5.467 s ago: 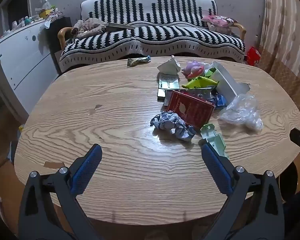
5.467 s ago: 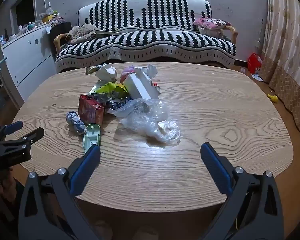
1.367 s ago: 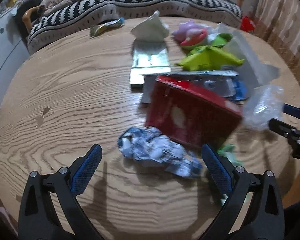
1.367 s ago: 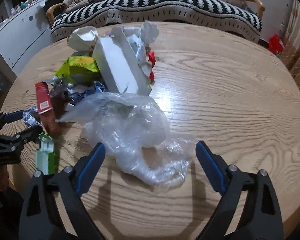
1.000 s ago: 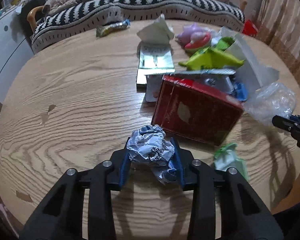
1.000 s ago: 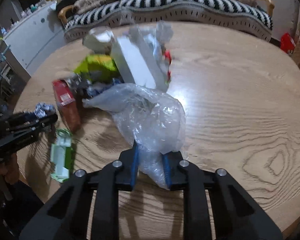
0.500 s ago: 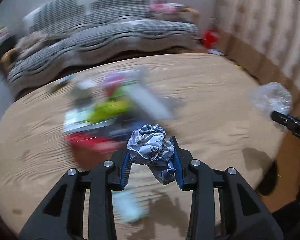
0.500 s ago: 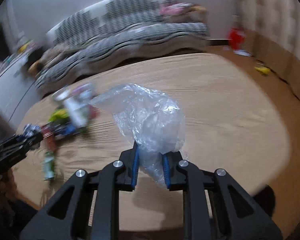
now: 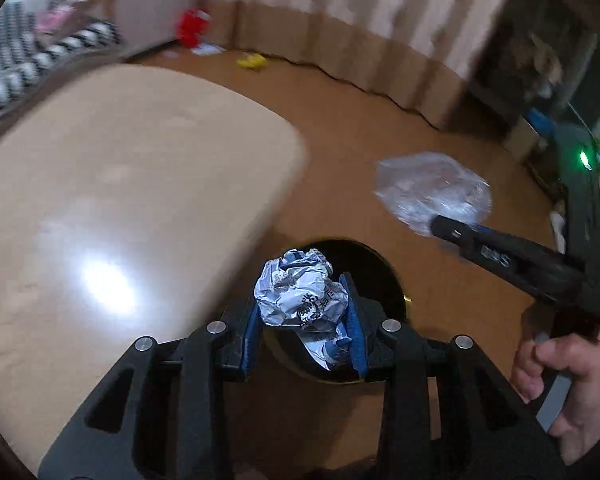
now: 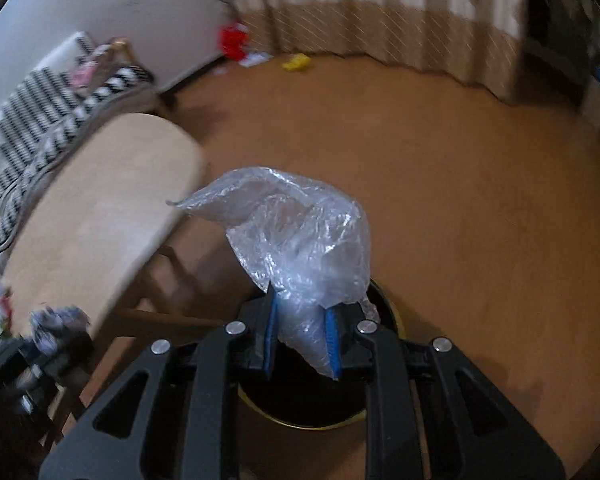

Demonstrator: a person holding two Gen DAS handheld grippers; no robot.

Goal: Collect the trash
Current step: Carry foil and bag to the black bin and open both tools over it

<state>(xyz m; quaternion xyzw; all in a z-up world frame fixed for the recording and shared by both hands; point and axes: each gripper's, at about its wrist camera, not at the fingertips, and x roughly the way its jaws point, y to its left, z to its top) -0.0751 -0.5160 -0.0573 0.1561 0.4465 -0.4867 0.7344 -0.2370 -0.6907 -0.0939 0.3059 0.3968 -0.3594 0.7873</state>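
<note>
Your left tool is pinching a crumpled paper ball between its blue pads, and it hangs directly above the dark round bin on the floor, so the ball sits over the bin's opening. Your right tool is pressed together on the lower end of a clear plastic bag, whose loose upper part billows up and to the left of the pads; this tool too hovers over the bin, whose gold-edged rim shows just below the fingers. From the left wrist view, your right hand grips the tool's handle to the right of the bin, and the bag it carries is beyond and to the right of the bin, above the brown floor. The desk lies to the left of the bin, its rounded edge close to the bin's rim, blurred by motion. In the right wrist view the desk is also left of the bin, with the left tool and its paper ball low at the left, nearer the desk edge. Farther from the bin, a curtain hangs along the far wall, with a small yellow item and a red item on the floor near it.
</note>
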